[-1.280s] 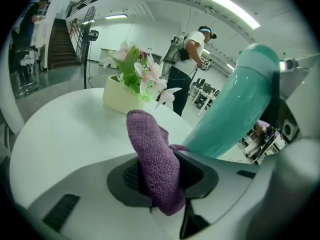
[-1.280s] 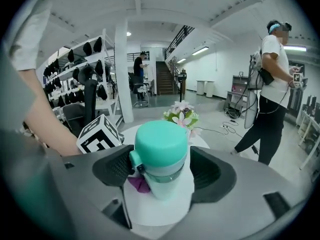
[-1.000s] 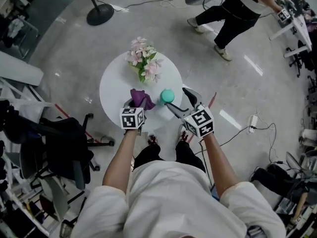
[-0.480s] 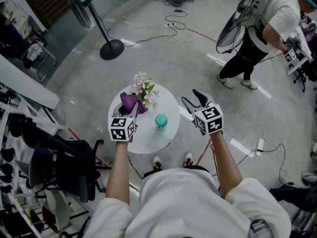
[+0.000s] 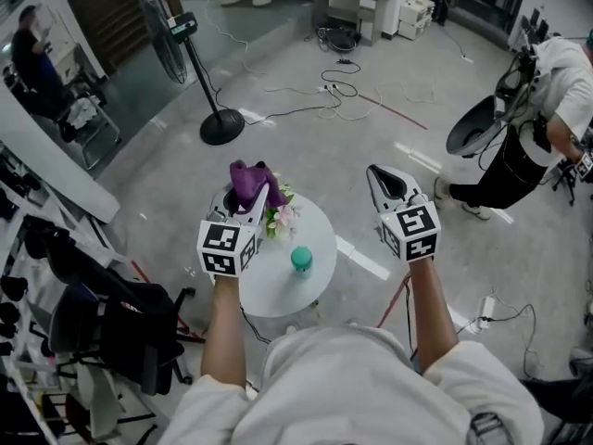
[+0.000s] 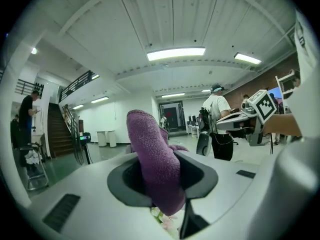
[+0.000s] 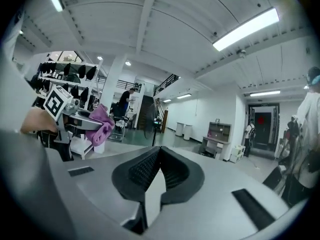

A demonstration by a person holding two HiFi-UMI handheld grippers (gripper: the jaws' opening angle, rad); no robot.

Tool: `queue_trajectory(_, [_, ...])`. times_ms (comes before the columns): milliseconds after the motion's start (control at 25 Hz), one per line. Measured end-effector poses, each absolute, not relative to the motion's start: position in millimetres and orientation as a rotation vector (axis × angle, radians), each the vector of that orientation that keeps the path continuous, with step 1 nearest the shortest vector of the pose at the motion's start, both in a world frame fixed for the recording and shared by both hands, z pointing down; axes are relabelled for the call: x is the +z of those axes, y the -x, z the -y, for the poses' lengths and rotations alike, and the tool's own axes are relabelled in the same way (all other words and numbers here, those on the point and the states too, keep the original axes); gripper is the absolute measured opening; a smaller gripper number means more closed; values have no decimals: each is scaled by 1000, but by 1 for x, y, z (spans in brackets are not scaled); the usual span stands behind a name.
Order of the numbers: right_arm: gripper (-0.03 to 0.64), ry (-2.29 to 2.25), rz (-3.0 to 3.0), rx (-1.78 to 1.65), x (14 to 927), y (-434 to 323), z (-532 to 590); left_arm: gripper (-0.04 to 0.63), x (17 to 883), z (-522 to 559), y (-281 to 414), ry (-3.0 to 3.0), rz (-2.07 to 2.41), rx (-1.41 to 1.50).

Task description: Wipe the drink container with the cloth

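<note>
- White short-sleeved tee [image 5: 352, 387], plain from up top. The sleeves [image 5: 199, 392] are loose and baggy.
- There's a dark bit at the right sleeve's hem, maybe a print, too small to tell.
- The left tongs [image 5: 243, 193] and right tongs [image 5: 378, 174] have black tips.
- Each one has a white marker cube [image 5: 410, 231] with black square codes on its faces.
- Up close the shells [image 7: 210, 214] are smooth light grey with little black rectangular slots [image 7: 252, 201].
- The pads [image 7: 142, 169] are black and ribbed.
</note>
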State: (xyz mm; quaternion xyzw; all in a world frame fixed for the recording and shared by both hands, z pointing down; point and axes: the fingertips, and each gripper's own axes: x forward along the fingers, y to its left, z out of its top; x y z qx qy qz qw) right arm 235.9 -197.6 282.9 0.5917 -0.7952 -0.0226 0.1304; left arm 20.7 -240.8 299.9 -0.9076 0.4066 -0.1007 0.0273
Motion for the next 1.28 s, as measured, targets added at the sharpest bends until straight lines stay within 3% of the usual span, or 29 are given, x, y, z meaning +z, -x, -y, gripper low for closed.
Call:
queue_trajectory(480, [14,-1634,2359,-326,201,-206,188,141,203,215,-41,2683,-1093,-208])
queue_trajectory(1280, [14,-1549,2370,-318,216,-194,185,141,199,208,-44,2669,-1076,-149])
